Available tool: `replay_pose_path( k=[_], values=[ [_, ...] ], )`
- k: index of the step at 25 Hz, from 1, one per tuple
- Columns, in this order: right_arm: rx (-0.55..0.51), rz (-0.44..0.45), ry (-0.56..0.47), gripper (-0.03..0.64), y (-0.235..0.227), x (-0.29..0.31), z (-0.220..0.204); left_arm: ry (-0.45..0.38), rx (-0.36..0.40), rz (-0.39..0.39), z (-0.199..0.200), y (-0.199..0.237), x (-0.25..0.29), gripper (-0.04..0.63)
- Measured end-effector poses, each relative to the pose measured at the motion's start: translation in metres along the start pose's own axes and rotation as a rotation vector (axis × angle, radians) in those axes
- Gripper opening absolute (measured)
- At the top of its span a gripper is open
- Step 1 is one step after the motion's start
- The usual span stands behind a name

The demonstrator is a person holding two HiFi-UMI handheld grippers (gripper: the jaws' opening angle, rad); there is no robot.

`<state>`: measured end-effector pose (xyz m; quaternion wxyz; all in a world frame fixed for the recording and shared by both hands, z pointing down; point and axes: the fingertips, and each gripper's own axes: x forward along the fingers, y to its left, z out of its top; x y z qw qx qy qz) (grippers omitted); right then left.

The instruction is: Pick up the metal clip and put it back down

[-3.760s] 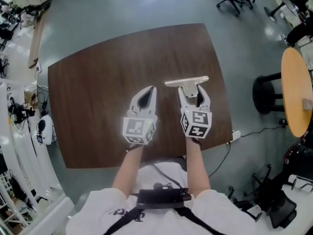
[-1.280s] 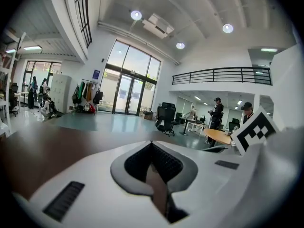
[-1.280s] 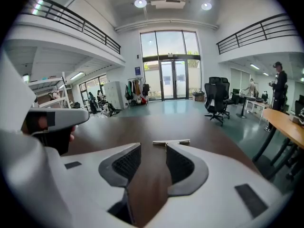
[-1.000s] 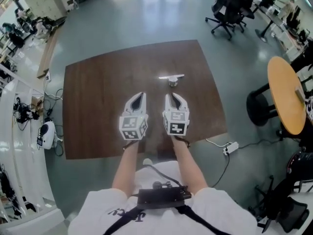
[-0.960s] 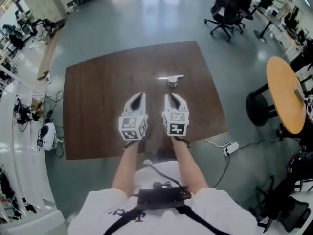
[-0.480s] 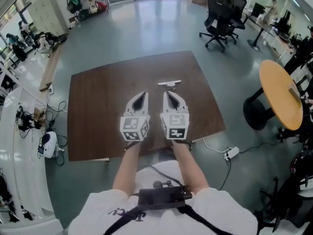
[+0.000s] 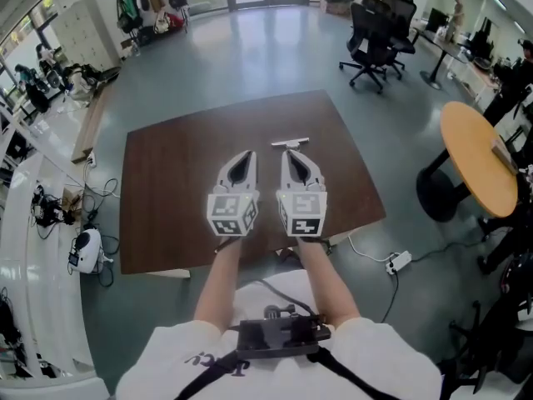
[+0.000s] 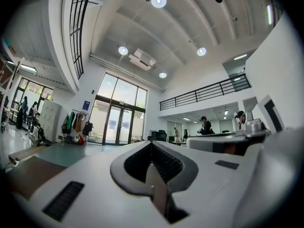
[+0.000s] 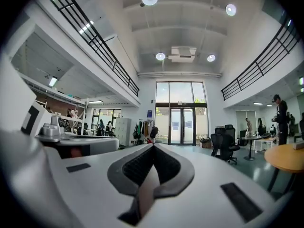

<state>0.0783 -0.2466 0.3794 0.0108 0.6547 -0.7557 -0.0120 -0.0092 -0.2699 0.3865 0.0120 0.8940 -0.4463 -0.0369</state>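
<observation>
The metal clip (image 7: 290, 142) lies flat on the brown table (image 7: 166, 190), just beyond the tip of the right gripper (image 7: 286, 153) and not held by it. That gripper's jaws are pressed together with nothing between them. The left gripper (image 7: 247, 155) hangs alongside, a little farther from the clip, its jaws likewise closed and empty.

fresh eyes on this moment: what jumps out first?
Two white grippers held side by side above the dark wooden table: the left gripper and the right gripper, both with jaws shut on nothing. The metal clip lies on the table just beyond the right gripper's tip. A round orange table stands at the right.
</observation>
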Motion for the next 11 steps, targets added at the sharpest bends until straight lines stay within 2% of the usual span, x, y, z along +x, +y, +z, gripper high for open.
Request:
replay_pose_path(
  k=[6,11],
  values=[
    [-0.004,0.001,-0.008,0.006,0.002,-0.007,0.007,0.009,0.0,-0.022,0.0,-0.012,-0.004,0.011],
    [-0.004,0.008,-0.006,0.006,0.01,-0.014,-0.001,0.007,0.001,-0.009,-0.002,-0.007,-0.013,0.012]
  ],
)
